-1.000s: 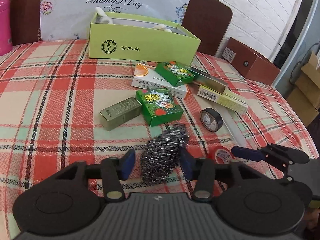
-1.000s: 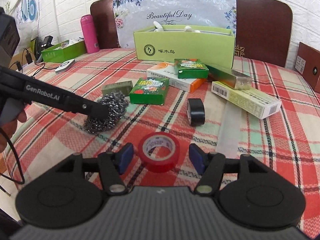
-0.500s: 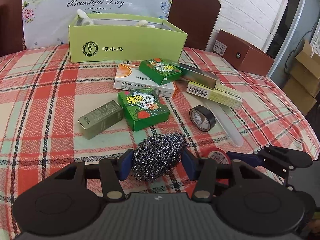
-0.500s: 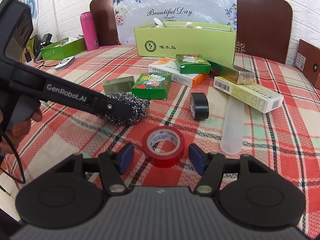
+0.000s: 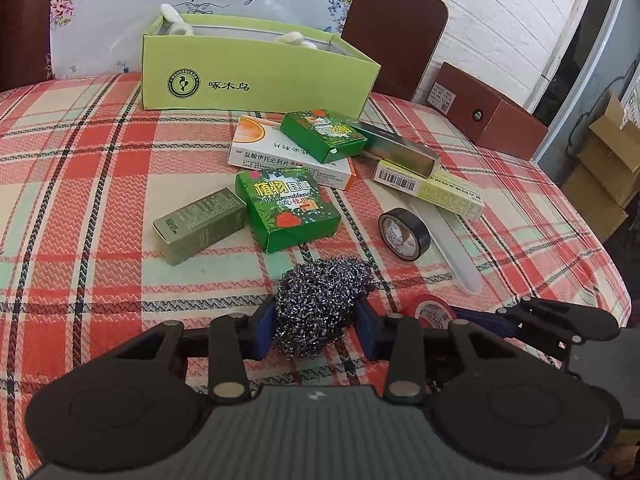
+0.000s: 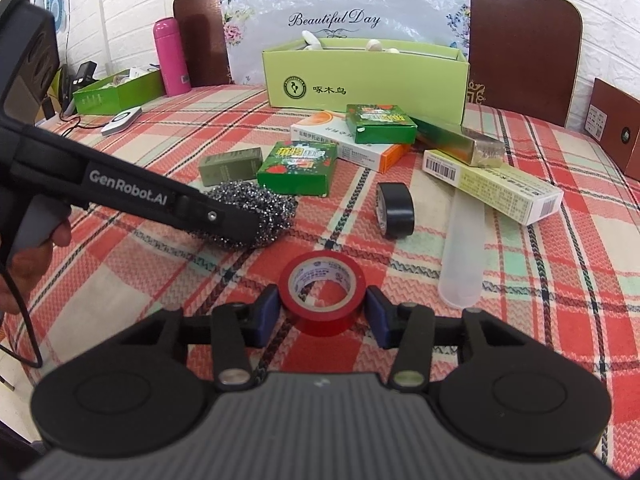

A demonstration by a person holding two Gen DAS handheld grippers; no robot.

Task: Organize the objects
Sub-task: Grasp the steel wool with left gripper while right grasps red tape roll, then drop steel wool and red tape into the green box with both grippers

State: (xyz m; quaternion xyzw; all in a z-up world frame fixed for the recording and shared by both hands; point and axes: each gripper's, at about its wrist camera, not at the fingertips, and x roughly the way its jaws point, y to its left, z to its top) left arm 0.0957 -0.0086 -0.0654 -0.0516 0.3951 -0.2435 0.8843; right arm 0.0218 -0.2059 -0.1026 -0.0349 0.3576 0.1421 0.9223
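Steel-wool scouring pad [image 5: 320, 304], a grey wiry ball, sat between the blue pads of my left tongs [image 5: 316, 322], both pads pressed into its sides, so those tongs were clenched on it near the front edge of the desk [image 5: 80, 184], which wore a red, green and cream plaid cloth. From the right camera the same pad [image 6: 260, 210] lay just in front of the bright green printed carton [image 6: 298, 168], with the left tongs' black arm crossing over it.

My right tongs [image 6: 322, 312] straddled the red roll of tape [image 6: 322, 292], which lay flat on the cloth; the pads stood right against its sides, yet I could not tell whether they were gripping it or only flanking it.

Further in, toward the middle of the desk, the olive-green small box [image 5: 200, 224] touched the bright green carton's left side. The black roll of tape [image 5: 404, 232] stood on edge just beside the clear plastic tube [image 5: 452, 248], whose far end ran under the pale yellow long box with a barcode [image 5: 432, 188]. A white and orange medicine box [image 5: 288, 156] carried a second green carton [image 5: 324, 136]. The open lime-green cardboard box [image 5: 248, 76] stood near the far edge.
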